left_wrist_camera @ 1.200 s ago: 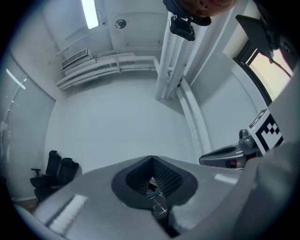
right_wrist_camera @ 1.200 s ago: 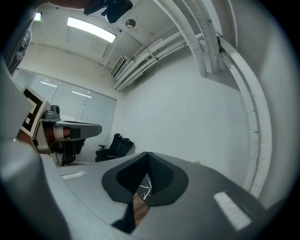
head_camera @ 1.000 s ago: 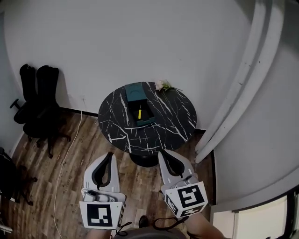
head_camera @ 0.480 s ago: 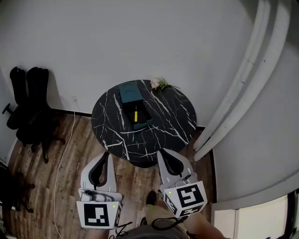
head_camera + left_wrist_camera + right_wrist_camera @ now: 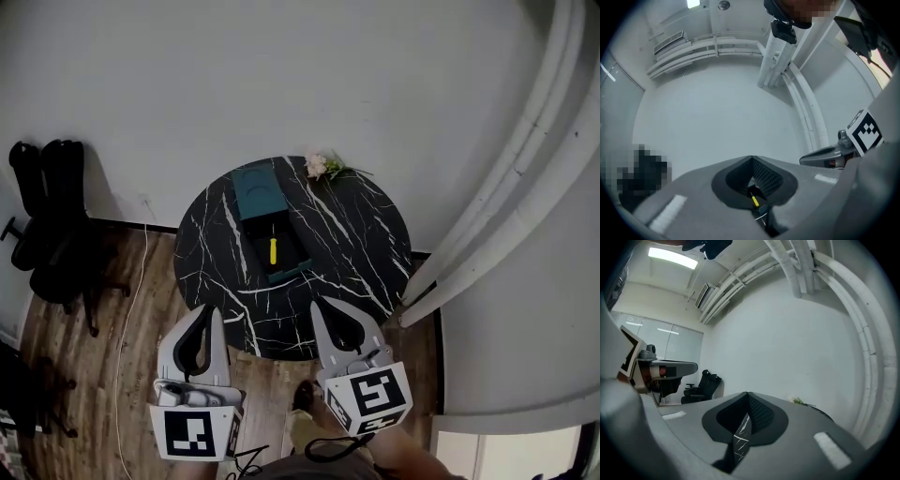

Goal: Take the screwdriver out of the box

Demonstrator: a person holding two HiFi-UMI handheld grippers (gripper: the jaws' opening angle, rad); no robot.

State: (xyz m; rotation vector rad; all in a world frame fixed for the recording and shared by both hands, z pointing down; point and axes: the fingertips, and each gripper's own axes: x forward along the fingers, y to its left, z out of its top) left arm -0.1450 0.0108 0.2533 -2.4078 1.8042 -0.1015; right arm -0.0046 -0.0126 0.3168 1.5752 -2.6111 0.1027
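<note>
An open teal box (image 5: 274,246) lies on the round black marble table (image 5: 356,244), its lid (image 5: 257,190) flat beyond it. The yellow-handled screwdriver (image 5: 273,250) rests inside the box. My left gripper (image 5: 208,311) and right gripper (image 5: 321,307) hover side by side over the table's near edge, both shut with nothing in them, well short of the box. In the left gripper view the screwdriver (image 5: 754,201) shows as a yellow sliver through the slit under the joined jaw tips. The right gripper view shows only a strip of marble (image 5: 740,437) there.
A small bunch of pale flowers (image 5: 320,166) lies at the table's far rim. Black office chairs (image 5: 52,216) stand at the left wall, with a white cable (image 5: 139,281) across the wood floor. A white curved column (image 5: 506,187) runs down the right.
The table has come nearer and looks larger. Both grippers have moved forward from above the floor to the table's near edge. Their jaws stay shut.
</note>
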